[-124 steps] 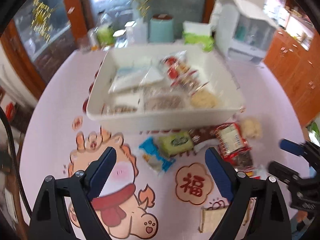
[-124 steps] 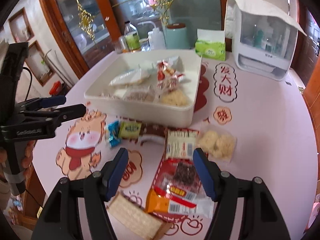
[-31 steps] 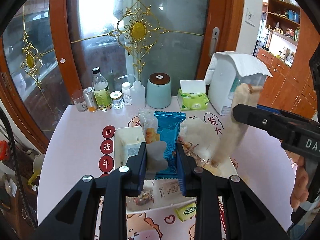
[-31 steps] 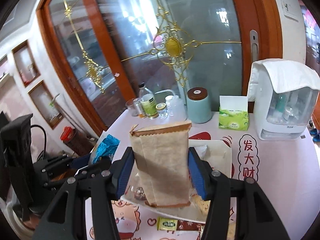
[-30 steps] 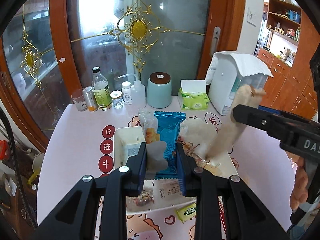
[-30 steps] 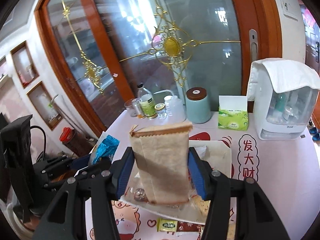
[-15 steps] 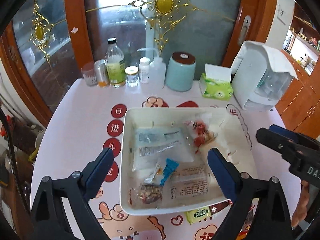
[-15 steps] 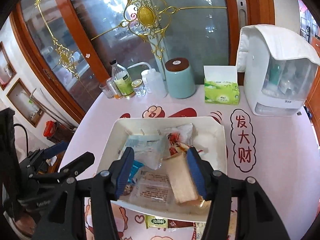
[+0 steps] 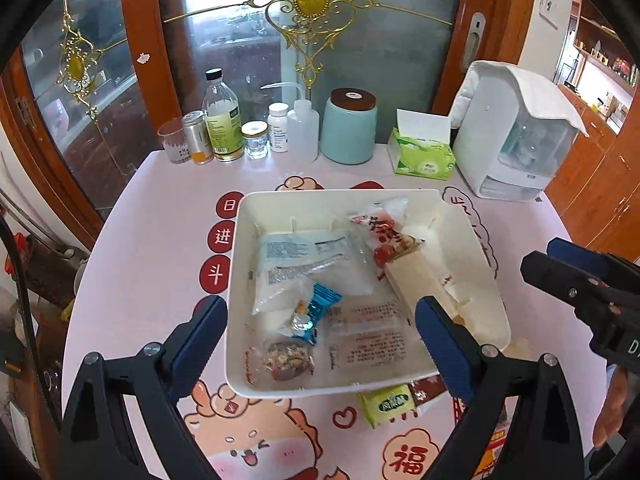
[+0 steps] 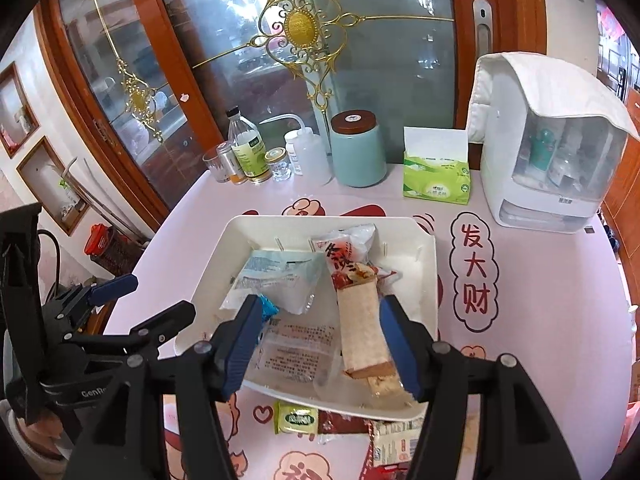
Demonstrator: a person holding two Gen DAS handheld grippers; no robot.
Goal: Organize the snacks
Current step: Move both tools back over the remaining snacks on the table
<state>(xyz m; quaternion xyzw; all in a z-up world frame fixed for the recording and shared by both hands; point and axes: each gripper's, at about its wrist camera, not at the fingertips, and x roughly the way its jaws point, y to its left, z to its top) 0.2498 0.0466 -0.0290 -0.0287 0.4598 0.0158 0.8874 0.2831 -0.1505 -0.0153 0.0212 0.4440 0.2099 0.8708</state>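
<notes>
A white tray (image 9: 240,264) (image 10: 428,264) on the pink table holds several snack packets. A blue packet (image 9: 316,312) (image 10: 268,309) lies near its middle and a tan packet (image 9: 420,276) (image 10: 362,328) lies on its right side. My left gripper (image 9: 316,344) is open and empty above the tray's near edge. My right gripper (image 10: 320,344) is open and empty above the tan packet. A green packet (image 9: 386,402) (image 10: 296,418) and red packets (image 10: 394,444) lie on the table in front of the tray.
Bottles and jars (image 9: 222,124), a teal canister (image 9: 349,126), a green tissue box (image 9: 422,152) and a white appliance (image 9: 516,136) stand along the table's far edge before a glass door. The right gripper shows at the right in the left wrist view (image 9: 584,276).
Both grippers have opened. The blue packet left the left gripper and the tan packet left the right gripper; both now lie in the tray. Both cameras have tilted down over the tray.
</notes>
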